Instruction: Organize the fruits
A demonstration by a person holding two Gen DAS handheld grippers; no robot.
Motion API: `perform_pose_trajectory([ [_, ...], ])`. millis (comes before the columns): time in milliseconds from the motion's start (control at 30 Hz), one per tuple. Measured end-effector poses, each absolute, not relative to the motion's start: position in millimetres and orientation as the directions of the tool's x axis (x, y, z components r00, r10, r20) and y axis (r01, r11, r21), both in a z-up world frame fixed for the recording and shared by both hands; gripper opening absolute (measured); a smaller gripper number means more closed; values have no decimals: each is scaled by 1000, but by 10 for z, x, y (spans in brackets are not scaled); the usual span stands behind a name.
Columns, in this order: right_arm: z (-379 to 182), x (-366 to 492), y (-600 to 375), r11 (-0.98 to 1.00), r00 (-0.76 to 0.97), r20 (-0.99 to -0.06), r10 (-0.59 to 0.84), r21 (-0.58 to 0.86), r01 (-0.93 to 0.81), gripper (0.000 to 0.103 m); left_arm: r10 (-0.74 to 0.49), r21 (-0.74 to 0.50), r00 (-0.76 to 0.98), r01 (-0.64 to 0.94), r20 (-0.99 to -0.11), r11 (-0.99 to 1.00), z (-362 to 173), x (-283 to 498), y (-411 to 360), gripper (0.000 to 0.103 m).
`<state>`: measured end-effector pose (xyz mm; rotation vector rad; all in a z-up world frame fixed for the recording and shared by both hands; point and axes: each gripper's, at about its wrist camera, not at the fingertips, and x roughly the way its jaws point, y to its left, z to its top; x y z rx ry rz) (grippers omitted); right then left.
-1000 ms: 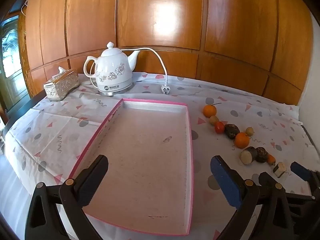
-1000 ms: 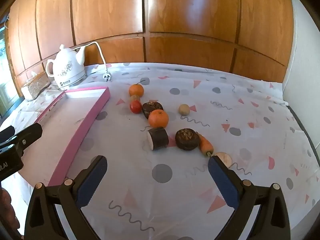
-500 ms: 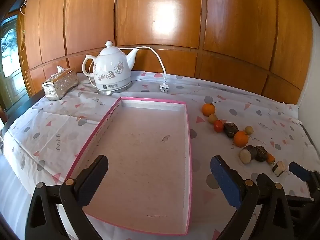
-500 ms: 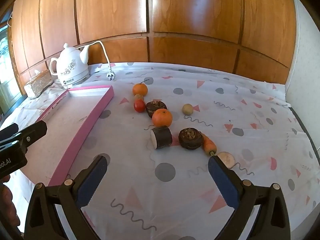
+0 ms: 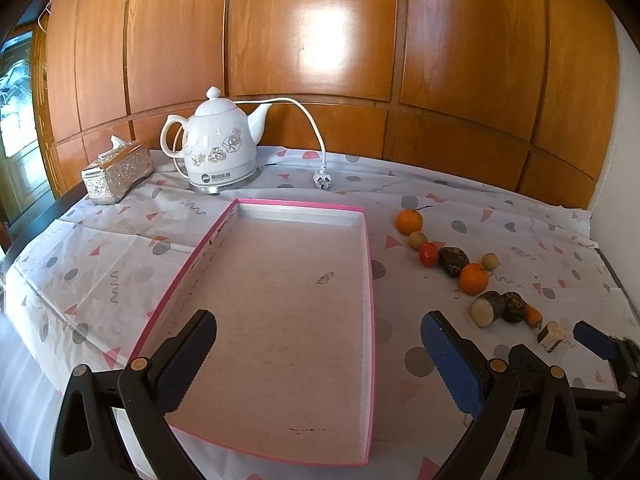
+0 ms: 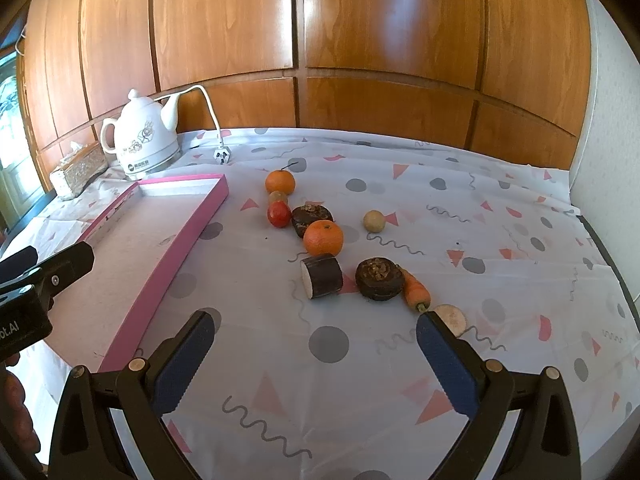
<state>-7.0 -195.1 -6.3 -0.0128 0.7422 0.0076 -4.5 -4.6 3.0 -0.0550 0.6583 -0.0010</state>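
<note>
A shallow pink tray [image 5: 368,264] lies empty on the patterned tablecloth; its right wall shows in the right wrist view [image 6: 188,236]. Right of it lies a string of fruits: a far orange [image 6: 280,181], a red tomato [image 6: 279,214], a near orange [image 6: 323,237], dark round pieces [image 6: 379,279], a cut dark cylinder [image 6: 322,276], a small carrot [image 6: 416,290] and a beige ball [image 6: 374,221]. My left gripper [image 5: 316,344] is open and empty over the tray's near end. My right gripper [image 6: 316,344] is open and empty, short of the fruits.
A white kettle [image 5: 218,148] with a cord and plug [image 5: 322,180] stands at the back left beside a silver tissue box [image 5: 118,170]. Wooden panels back the table. A white wall [image 6: 600,120] bounds the right side.
Both grippers have drawn back a little and risen; the tray and the fruits look slightly farther. Nothing on the table has moved.
</note>
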Motion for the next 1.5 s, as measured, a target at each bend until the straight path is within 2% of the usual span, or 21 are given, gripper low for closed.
perform_pose_trajectory([
  [1233, 38, -116, -2081, 1000, 754, -657, 17, 0, -23, 103, -61, -50, 795, 39, -603, 998, 66, -104, -166, 103],
  [1400, -10, -118, -2257, 999, 732, -680, 34, 14, -34, 103, -138, -82, 776, 111, -616, 990, 31, -79, -231, 103],
  [1500, -55, -139, -2462, 1000, 716, -698, 24, 21, -13, 92, -226, -124, 745, 190, -628, 974, -9, -54, -316, 103],
])
